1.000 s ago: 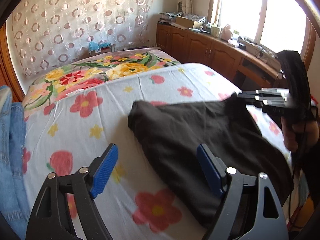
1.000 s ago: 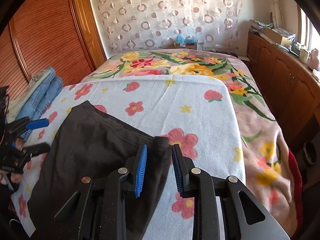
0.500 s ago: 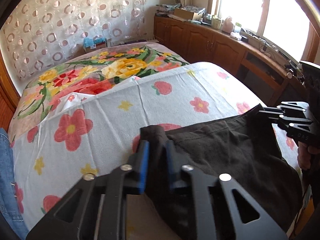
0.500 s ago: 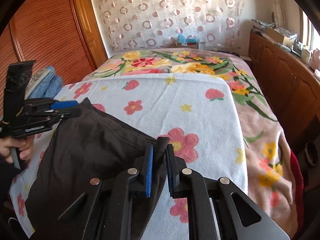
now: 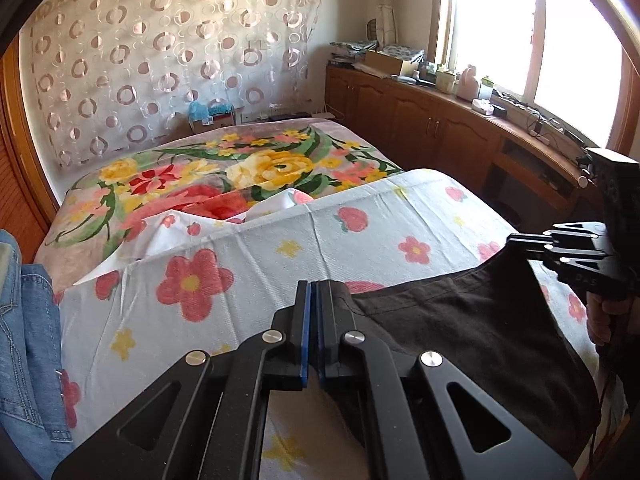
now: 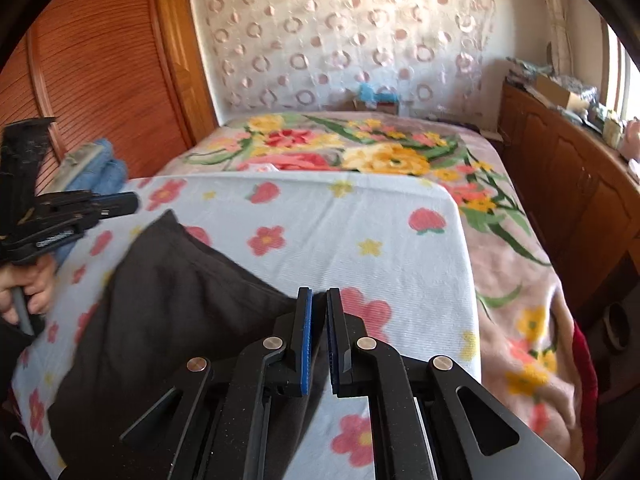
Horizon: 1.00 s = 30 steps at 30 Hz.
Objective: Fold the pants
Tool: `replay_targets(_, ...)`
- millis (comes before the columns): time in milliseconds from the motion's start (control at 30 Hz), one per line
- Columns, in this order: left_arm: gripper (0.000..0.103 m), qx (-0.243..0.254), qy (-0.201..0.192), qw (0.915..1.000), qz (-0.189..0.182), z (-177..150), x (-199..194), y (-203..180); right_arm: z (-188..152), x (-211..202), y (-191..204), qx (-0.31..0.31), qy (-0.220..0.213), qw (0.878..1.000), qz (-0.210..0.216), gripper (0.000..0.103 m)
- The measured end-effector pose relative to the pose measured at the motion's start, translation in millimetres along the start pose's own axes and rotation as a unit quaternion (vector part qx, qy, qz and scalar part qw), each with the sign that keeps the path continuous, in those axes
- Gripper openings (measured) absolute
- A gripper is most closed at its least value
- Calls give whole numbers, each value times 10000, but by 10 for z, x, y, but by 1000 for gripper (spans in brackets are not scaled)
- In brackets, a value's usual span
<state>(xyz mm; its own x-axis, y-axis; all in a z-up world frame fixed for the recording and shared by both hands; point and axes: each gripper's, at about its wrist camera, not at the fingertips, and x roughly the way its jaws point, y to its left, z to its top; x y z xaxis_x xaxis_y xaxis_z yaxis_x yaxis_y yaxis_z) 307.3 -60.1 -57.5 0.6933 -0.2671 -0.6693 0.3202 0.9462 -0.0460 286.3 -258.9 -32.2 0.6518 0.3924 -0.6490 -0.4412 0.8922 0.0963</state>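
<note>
Dark pants (image 5: 472, 320) pinched at corners by left tongs (image 5: 313, 292); right tongs (image 6: 318, 300).

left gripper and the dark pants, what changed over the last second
The left gripper went from wide open to shut on a corner of the dark pants. The right gripper closed fully on the opposite corner. The pants stay spread on the flowered sheet.

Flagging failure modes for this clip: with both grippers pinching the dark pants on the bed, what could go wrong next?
1. Left gripper holds only a thin corner of the pants; it may slip when lifted.
2. Right gripper also grips near an edge.
3. The loose floral sheet could bunch.
</note>
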Motion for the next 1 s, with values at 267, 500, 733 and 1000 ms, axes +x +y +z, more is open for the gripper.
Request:
replay_targets(267,7,42,26,10000,72,-80,-138,-59,-9,5,-45,214,160,9996,-121,15)
replay_targets(500,57,115,22,9999,71,-230,-330,-163,-78,-367,182,253,-75,9994,-206,24)
replay_targets(733,85,-15,-1,9999,-153,-397,-537,-262,-335,-655,321,209,-237,9991,-284,37)
replay_targets(1000,85,198,-67,9997,-144,-604,-818,-520,-665,-926,465,255,-217,9989,-320,42)
